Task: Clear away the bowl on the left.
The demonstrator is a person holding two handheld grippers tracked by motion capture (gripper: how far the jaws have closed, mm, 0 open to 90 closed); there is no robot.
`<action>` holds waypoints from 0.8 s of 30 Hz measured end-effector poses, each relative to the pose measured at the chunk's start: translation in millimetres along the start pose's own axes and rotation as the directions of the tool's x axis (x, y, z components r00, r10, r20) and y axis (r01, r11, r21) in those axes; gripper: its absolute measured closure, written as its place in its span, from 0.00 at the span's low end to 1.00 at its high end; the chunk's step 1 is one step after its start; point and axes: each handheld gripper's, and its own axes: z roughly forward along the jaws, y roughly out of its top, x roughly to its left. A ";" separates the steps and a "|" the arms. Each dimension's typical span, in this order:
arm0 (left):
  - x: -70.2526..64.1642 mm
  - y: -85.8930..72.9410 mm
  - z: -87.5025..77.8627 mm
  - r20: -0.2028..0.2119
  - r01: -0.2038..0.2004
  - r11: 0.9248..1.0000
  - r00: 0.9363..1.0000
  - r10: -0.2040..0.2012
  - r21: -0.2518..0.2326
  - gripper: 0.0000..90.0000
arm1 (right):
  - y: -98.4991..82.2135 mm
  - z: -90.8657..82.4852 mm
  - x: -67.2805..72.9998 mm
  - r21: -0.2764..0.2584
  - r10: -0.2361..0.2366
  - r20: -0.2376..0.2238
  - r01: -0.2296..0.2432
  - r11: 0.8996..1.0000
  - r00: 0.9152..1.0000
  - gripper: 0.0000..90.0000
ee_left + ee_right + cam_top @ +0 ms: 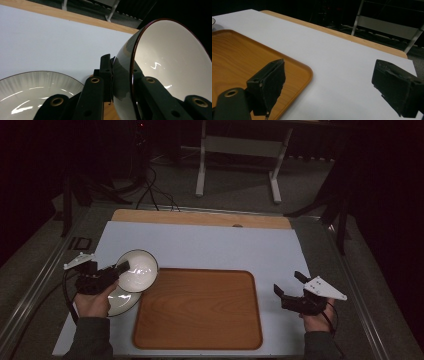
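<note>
My left gripper [121, 266] pinches dark-rimmed white ceramic bowl [136, 270] by rim, tilted, probably bound for wooden tray [200, 310]. My right gripper [290, 287] gapes empty, idle.

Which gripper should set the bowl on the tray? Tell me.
Left, probably. The left gripper already clamps the bowl by its rim beside the tray; the right gripper is open, holding nothing.

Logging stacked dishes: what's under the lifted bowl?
A plate lies under the bowl, which the left gripper holds tilted by its rim. The bowl and hand cover part of the plate.
</note>
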 end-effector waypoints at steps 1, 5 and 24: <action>-0.8 0.0 0.3 0.002 -0.002 1.000 1.000 0.002 0.001 0.90 | 0.0 0.0 0.1 0.000 -0.001 0.000 0.001 1.000 1.000 0.13; -3.8 0.1 1.7 0.005 -0.004 1.000 1.000 0.004 0.002 0.90 | 0.0 0.1 0.1 0.000 -0.001 -0.001 0.001 1.000 1.000 0.12; -20.3 -2.3 12.1 0.028 -0.036 0.999 0.999 0.035 0.028 0.90 | 0.1 0.2 0.4 0.001 -0.003 -0.003 0.003 1.000 1.000 0.12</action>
